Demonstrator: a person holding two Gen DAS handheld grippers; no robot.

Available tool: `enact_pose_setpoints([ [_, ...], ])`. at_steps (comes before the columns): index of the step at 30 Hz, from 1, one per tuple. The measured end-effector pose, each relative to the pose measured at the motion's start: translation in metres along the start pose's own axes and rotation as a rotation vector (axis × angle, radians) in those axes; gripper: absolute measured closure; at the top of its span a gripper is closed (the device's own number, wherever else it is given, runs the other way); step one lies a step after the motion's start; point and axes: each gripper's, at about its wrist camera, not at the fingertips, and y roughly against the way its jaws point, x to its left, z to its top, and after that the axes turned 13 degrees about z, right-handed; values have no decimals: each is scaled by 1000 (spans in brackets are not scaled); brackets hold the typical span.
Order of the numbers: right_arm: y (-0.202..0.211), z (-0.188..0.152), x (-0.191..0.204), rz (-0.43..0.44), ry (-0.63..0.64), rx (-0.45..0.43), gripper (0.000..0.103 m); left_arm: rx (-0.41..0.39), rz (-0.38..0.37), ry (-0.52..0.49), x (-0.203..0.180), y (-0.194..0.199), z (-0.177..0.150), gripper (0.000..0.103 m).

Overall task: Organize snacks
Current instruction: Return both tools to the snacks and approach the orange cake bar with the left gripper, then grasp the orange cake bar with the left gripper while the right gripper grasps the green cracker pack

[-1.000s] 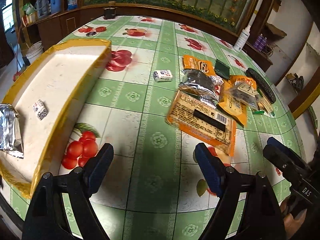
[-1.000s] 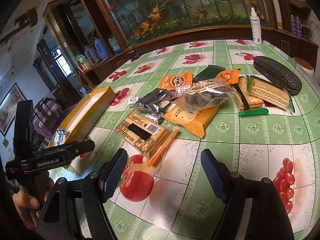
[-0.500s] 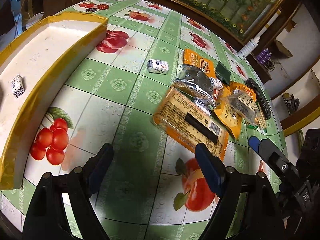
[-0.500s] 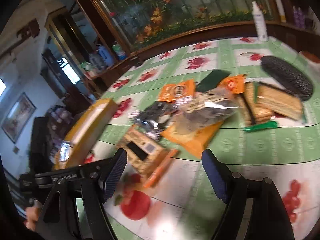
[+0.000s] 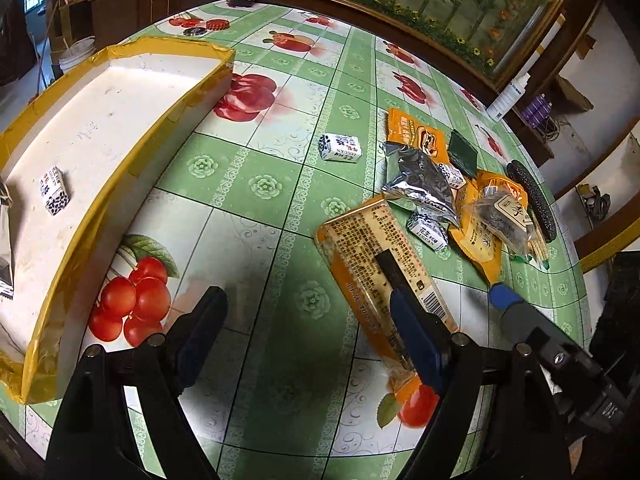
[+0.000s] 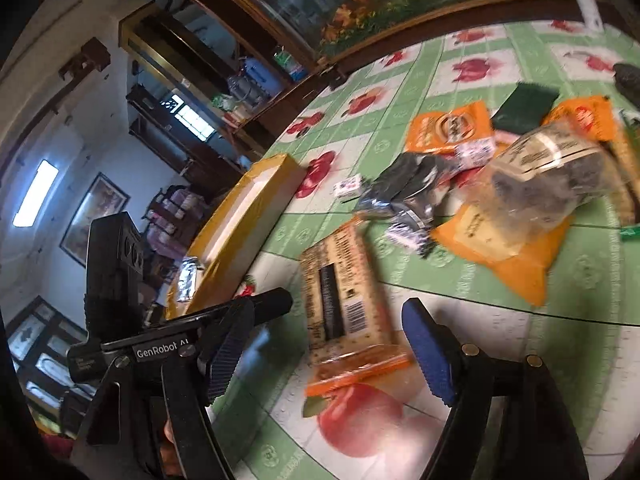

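Both grippers spread, nothing pinched. Right gripper (image 6: 328, 344) low over the table (image 5: 260, 208), fingers straddling the near end of the cracker pack (image 6: 340, 292), not yet touching by the look of it. Left gripper (image 5: 308, 328) idle over bare cloth beside the same pack. Pack flat on table, between tray (image 5: 120, 112) and snack pile (image 5: 448, 200).

Step judged: right-hand pickup of cracker pack for the tray. Advisable: lower until fingers bracket the pack's narrow width, close across the sides rather than the crimped orange end, lift level, keep clear of the left gripper close alongside.

Left view only: tray floor with one small candy (image 5: 55, 196) inside and a foil edge at far left; loose candy (image 5: 340, 147) on cloth. Right view only: left gripper's body from the side, blurred room beyond.
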Motion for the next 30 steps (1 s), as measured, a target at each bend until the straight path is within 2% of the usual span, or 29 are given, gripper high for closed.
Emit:
enact_pose_setpoints([
  [4, 44, 9, -18, -220, 7, -115, 23, -15, 35, -22, -23, -1, 5, 19],
  [7, 72, 17, -38, -314, -17, -160, 22, -17, 84, -10, -42, -6, 7, 19],
  [13, 97, 32, -63, -390, -22, -186, 22, -14, 158, 49, -60, -22, 5, 19],
  [17, 101, 41, -70, -459, 32, -183, 22, -41, 246, 5, -72, -26, 3, 16],
  [20, 92, 53, -81, -531, 82, -127, 22, -55, 286, -65, -77, -31, 1, 9],
  [25, 68, 65, -98, -557, 246, 84, 22, -61, 225, -182, -66, -31, 3, 8],
  [28, 65, 75, -107, -517, 308, 164, 21, -63, 214, -200, -54, -30, 4, 8],
  [30, 62, 82, -118, -478, 313, 213, 17, -59, 214, -200, -48, -29, 4, 8],
])
